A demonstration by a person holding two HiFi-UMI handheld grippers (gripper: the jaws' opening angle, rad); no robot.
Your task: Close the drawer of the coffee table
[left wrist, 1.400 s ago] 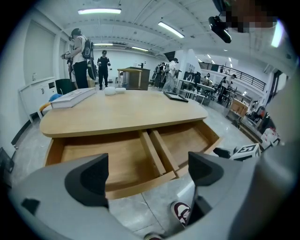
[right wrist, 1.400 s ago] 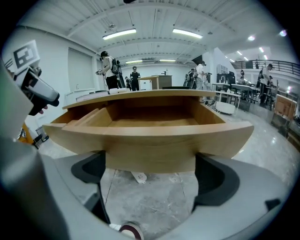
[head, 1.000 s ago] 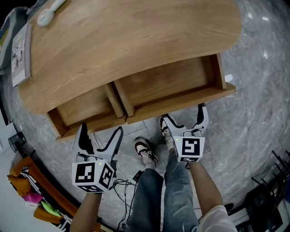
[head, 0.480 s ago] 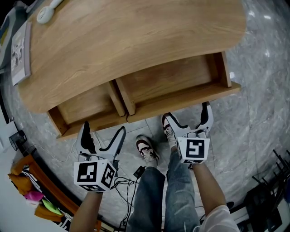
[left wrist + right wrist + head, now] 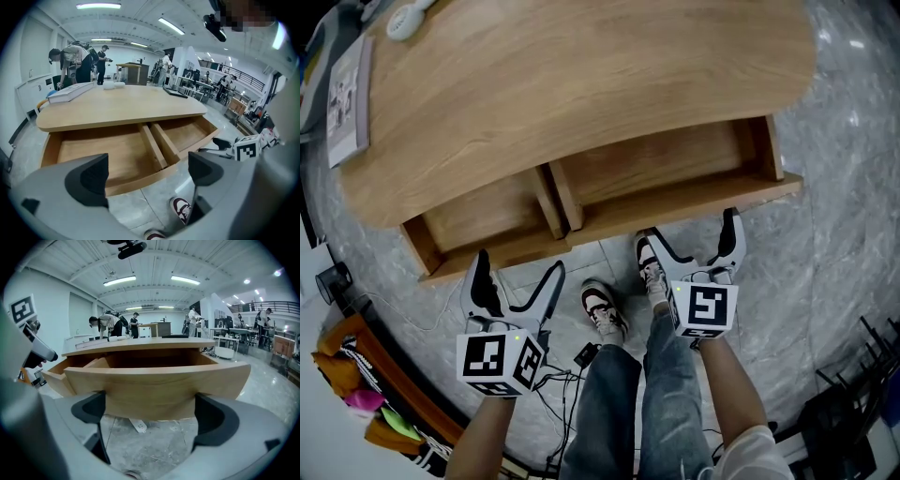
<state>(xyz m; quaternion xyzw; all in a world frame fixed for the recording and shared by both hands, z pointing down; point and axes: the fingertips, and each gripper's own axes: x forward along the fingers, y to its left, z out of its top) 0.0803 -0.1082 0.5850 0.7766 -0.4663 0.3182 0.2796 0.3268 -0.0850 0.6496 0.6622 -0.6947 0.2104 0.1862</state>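
Observation:
The wooden coffee table [image 5: 581,84] has two drawers pulled out side by side. The left drawer [image 5: 483,220] and the right drawer [image 5: 675,169] both look bare inside. My left gripper [image 5: 518,270] is open, just below the left drawer's front edge. My right gripper [image 5: 690,232] is open too, close under the right drawer's curved front panel [image 5: 694,202]. In the right gripper view that panel [image 5: 154,385] fills the space just beyond my open right gripper [image 5: 150,411]; whether they touch cannot be told. The left gripper view looks into both drawers [image 5: 103,150] over my open left gripper [image 5: 147,171].
A booklet [image 5: 342,94] and a white handset-like object [image 5: 408,17] lie on the tabletop's far left. The person's shoes [image 5: 602,311] and legs stand between the grippers on grey marble floor. Cables [image 5: 567,375] and an orange item [image 5: 342,375] lie at the lower left. A dark rack [image 5: 853,412] is at the lower right.
Both grippers and the table have shifted slightly in the head view. The drawers stand open by about the same amount, and both grippers stay open.

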